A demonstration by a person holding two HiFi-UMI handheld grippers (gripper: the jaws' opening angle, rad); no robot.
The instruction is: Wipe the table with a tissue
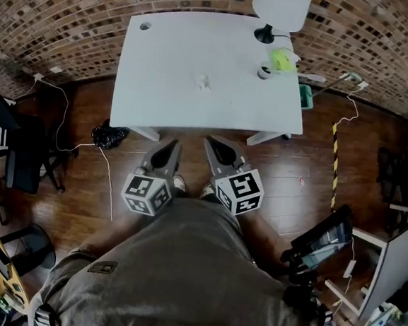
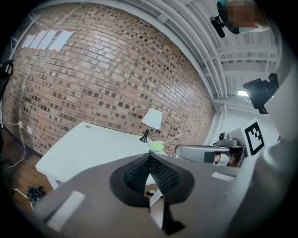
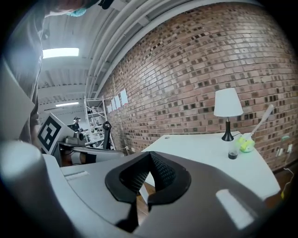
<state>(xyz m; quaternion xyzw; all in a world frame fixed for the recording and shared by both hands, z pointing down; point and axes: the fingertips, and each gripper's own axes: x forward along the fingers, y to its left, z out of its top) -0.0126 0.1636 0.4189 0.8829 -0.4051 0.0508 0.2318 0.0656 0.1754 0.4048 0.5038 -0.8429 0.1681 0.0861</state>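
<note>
1. Brick wall (image 1: 61,11) backs a white table (image 1: 167,99), which stands on a dark wooden floor (image 1: 317,169).
2. Near the table's middle lies a small crumpled white tissue (image 1: 203,82), well apart from both grippers, with nothing touching it.
3. At the table's far right corner stands a lamp (image 1: 280,9) with a white shade. Close by its base sit a yellow-green object (image 1: 282,59) and a small cup (image 1: 264,72) with a dark bottom.
4. The left gripper (image 1: 171,149) hangs over the floor, just short of the table's near edge, and points toward the table. Its jaws are pressed together at the tips, with nothing between them.
5. The right gripper (image 1: 213,144) is just beside the left, also short of the table's near edge and aimed at the table. Its jaws meet tip to tip and are empty.
6. A black bag (image 1: 109,136) lies on the floor by the table's near left leg.
7. Off the table's right edge, a teal bin (image 1: 305,97) sits on the floor.
</note>
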